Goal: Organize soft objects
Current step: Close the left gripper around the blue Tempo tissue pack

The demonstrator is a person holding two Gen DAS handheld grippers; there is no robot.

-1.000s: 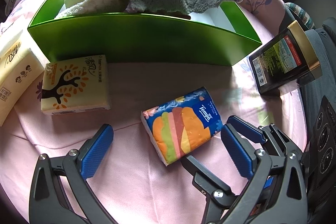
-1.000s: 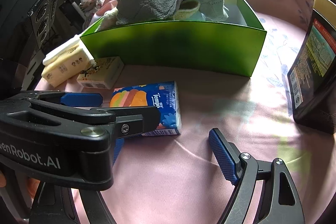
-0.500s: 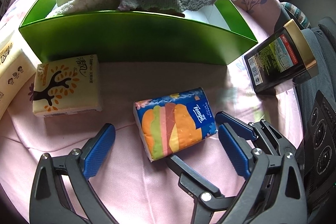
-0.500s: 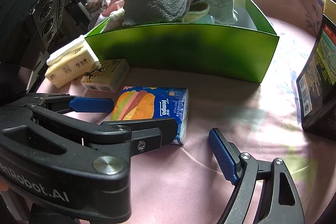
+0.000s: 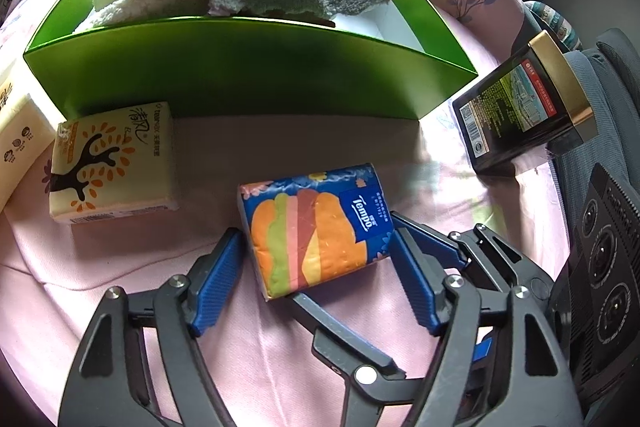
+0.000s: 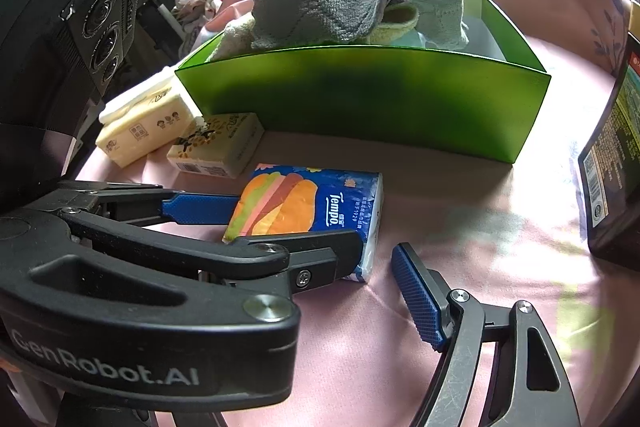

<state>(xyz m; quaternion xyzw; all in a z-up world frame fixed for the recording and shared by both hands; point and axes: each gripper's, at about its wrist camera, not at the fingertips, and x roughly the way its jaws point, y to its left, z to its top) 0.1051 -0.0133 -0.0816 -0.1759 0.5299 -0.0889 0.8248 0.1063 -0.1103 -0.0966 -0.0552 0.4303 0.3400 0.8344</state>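
Now the left gripper has just been closing its jaws, and the blue Tempo tissue pack with orange and green stripes sits between them, where a second ago the jaws stood wide on both sides of it. I judge this as the start of the grasp that should carry the pack into the green cardboard box (gray and cream towels are already piled inside). The blue pads come very near to the pack's short ends, but I cannot tell if they press it yet; the pack lies flat on the pink cloth, just in front of the box. The right gripper has also narrowed a little; its jaws stand open, holding nothing. A yellow tissue pack with a tree print waits just beside the box.
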